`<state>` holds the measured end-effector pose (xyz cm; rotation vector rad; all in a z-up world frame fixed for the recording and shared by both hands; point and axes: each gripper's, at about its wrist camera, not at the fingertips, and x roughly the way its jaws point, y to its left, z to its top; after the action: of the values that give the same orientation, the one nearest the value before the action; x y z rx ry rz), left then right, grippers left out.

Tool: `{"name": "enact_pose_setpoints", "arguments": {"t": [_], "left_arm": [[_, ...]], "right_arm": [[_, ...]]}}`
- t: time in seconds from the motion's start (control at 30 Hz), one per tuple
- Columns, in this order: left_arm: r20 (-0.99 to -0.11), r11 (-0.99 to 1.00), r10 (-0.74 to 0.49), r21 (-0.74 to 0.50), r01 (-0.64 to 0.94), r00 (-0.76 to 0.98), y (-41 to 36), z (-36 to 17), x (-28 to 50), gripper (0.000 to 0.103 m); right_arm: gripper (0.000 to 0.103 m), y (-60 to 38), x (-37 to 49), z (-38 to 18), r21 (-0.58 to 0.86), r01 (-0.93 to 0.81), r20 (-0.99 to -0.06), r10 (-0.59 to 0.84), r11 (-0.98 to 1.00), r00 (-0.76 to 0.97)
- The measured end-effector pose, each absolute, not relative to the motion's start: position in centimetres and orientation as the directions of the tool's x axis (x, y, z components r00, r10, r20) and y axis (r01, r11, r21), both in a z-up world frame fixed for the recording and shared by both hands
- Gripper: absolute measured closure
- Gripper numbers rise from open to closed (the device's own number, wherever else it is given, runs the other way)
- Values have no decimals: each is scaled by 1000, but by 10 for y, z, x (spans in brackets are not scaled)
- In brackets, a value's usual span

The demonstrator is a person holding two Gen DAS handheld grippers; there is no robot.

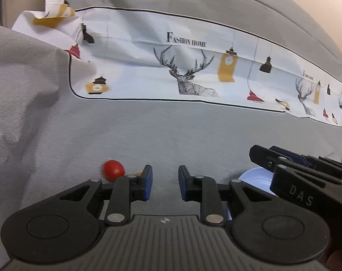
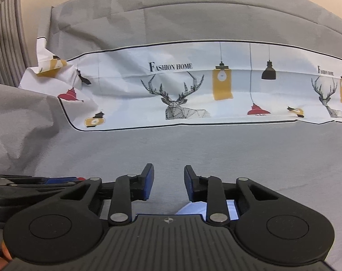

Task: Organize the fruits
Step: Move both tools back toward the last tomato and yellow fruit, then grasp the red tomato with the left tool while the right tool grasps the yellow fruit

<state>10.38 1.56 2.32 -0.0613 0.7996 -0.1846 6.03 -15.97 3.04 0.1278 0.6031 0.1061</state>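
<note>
A small red tomato lies on the grey cloth just left of my left gripper's left finger. My left gripper is open and empty, low over the cloth. A pale blue plate sits to its right, partly hidden under my right gripper, which reaches in from the right. In the right wrist view my right gripper is open and empty, with the blue plate's edge showing just below its right finger. The left gripper shows at the left edge.
A white printed cloth with deer and lamps lies across the back; it also shows in the right wrist view. Grey fabric rises in folds on the left. A grey ribbed object stands at the far left.
</note>
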Motion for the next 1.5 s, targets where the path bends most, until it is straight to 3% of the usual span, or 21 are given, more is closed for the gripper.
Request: {"name": "enact_pose_setpoints", "arguments": {"t": [0.23,0.57,0.97,1.07,1.27,1.5], "left_arm": [[-700,984,-179,-137,116,692,24,25,106,89],[-712,987,-140,-160,35,688,46,20,113,89],[-749,924,-143,-335,-183,647,107,0,135,87],[-752,907,-168,-371,-199,637,110,-4,140,85],[-760,906,-198,-383,-180,618,105,-13,150,72],[-776,908,-210,-380,-175,595,102,-26,163,68]], "right_arm": [[85,-148,60,27,173,-89,-543,170,981,822],[85,-131,60,16,180,-160,-521,232,971,821],[85,-104,69,-13,161,-270,-537,314,949,783],[82,-90,77,-20,156,-302,-543,337,940,769],[64,-65,92,-32,137,-357,-560,370,924,741],[64,-61,111,-49,126,-354,-611,354,927,709]]}}
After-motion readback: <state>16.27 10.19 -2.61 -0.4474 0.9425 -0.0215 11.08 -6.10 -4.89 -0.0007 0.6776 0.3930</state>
